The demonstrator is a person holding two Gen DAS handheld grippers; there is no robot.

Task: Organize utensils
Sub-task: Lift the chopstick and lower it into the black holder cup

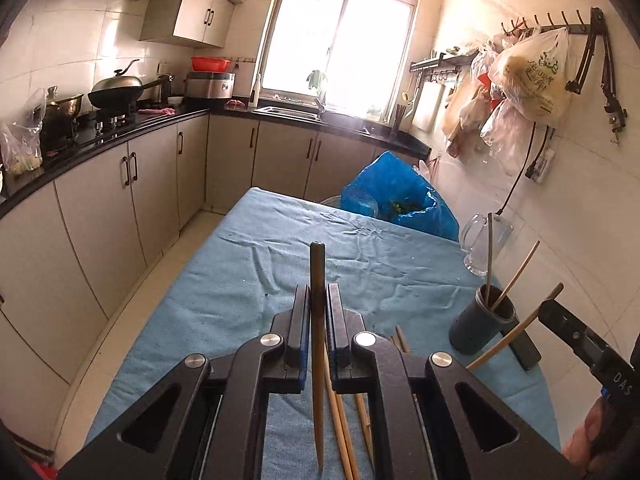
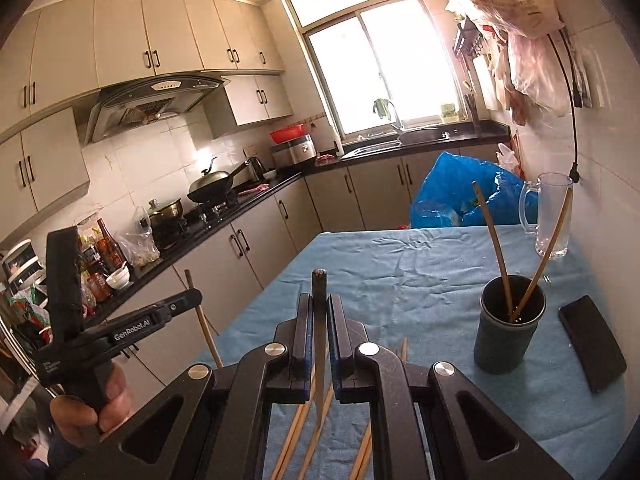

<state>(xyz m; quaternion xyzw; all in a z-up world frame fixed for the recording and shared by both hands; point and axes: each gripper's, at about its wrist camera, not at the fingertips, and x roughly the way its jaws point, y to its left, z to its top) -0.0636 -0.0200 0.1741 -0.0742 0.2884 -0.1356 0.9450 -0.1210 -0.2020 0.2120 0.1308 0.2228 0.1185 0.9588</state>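
A chopstick [image 1: 318, 280] is pinched by the left gripper [image 1: 319, 300], another [image 2: 319, 292] by the right gripper [image 2: 319, 308]; the cup [image 2: 508, 328] stands right of both.

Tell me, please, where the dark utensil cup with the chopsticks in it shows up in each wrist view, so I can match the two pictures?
Left wrist view: the dark cup stands at the lower right, on the blue cloth, just right of the left gripper.
Right wrist view: the cup stands right of centre, beside the right gripper.
Shared landmark: the clear glass jug behind the cup, by the wall.
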